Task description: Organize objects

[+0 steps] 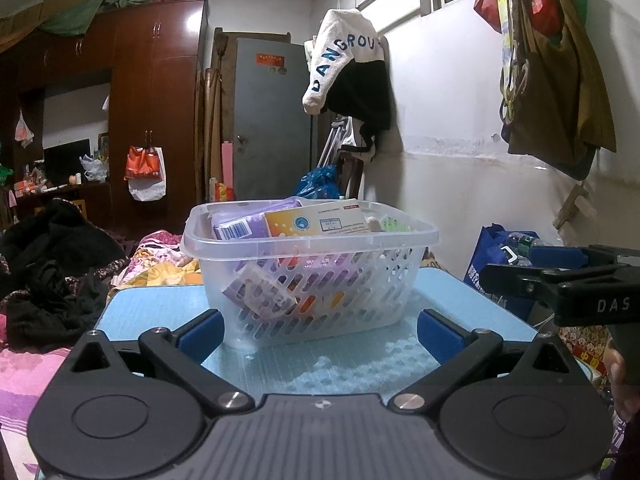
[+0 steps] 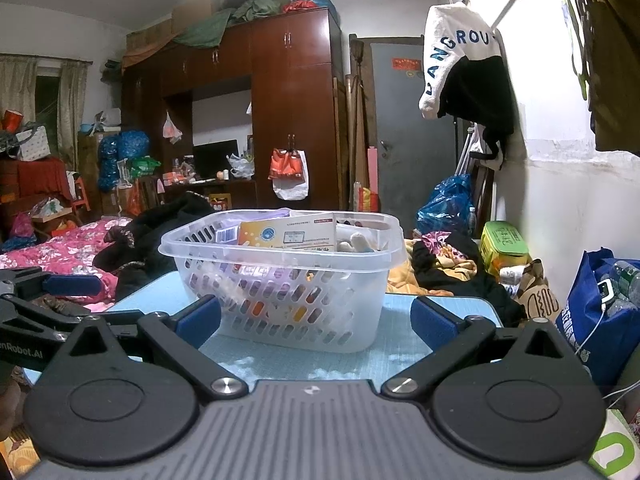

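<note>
Both hand-held grippers, left [image 1: 320,330] and right [image 2: 316,320], gape empty before a perforated translucent basket [image 1: 308,280], seemingly holding cartons.

- On the white sleeve [image 1: 340,52] hanging by the wall I read "DANGROU".
- My right gripper [image 1: 560,280] carries "DAS" on its black body.
- My left gripper [image 2: 52,292] shows "nRobot.AI", cut off at the edge.
</note>
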Tool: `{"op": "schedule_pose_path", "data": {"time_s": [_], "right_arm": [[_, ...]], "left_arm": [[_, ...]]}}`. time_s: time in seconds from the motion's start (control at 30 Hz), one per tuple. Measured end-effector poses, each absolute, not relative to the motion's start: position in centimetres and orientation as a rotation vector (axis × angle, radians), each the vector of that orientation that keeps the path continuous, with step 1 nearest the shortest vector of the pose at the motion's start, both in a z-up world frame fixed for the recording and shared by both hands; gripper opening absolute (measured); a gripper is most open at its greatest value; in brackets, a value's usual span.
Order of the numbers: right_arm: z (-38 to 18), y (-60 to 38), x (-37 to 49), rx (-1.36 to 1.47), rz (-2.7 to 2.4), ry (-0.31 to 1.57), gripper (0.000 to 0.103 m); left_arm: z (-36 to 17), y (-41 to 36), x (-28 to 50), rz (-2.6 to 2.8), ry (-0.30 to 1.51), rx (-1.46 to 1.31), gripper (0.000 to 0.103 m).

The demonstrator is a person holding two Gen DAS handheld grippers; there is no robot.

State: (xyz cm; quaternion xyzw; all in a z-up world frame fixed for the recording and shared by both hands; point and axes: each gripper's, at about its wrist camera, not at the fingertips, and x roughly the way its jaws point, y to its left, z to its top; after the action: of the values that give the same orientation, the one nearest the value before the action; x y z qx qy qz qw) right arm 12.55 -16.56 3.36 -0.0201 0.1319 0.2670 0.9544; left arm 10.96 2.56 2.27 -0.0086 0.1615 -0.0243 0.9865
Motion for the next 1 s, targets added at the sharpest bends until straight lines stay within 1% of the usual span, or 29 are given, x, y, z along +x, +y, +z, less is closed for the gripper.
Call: {"op": "schedule_pose_path", "data": {"time_s": [0.7,1.0], "right_arm": [[3.3,-16.66,12.77,-0.041,0.541,0.269,0.103],[3.31,-16.65,12.75,-0.042,0.541,0.27,0.103]], "left_arm": [[2.12,2.39,10.99,-0.048,0.316,-0.01,0.103],[2.4,2.57,10.65,-0.024,0.28,-0.019,0.103]]}}
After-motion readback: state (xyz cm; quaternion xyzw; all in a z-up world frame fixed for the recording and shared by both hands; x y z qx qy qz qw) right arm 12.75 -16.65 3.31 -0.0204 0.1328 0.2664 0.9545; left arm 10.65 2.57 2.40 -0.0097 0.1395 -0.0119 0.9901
